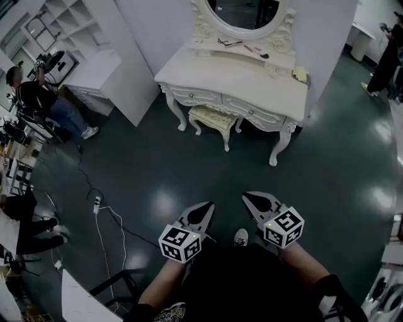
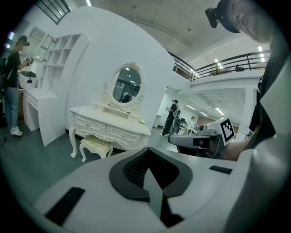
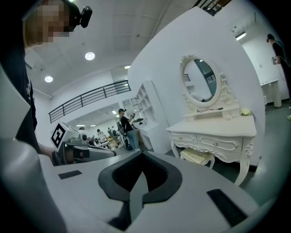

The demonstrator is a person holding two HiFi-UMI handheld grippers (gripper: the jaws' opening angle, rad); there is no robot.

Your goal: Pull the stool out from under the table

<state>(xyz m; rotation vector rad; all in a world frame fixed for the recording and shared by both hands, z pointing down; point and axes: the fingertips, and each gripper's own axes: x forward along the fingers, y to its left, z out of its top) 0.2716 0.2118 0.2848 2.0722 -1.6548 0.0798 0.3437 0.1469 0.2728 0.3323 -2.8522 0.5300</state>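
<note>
The task is judged to be just starting, as nothing is held. The jaws of the left gripper (image 1: 203,210) and the right gripper (image 1: 253,200) are shut and empty. The stool (image 1: 213,119) is seen well away at twelve o'clock, tucked under the white table (image 1: 189,70). It is small, with a cream cushion and curly legs. Next, it must be walked up to and the jaws opened.

This is a large indoor hall fitted out as a mock-up studio or lab. Bare white partition walls (image 1: 141,44) stand free on a glossy dark green floor (image 1: 189,170). They frame a staged bedroom corner with an ornate white desk (image 1: 233,78), an oval mirror (image 1: 242,11) and a white shelf unit (image 1: 66,22). Cables (image 1: 101,242) and a power strip (image 1: 97,202) lie on the floor. A railed mezzanine (image 2: 236,61) and ceiling lamps (image 3: 89,56) run overhead, and a person (image 1: 39,100) works among equipment at the edge.
</note>
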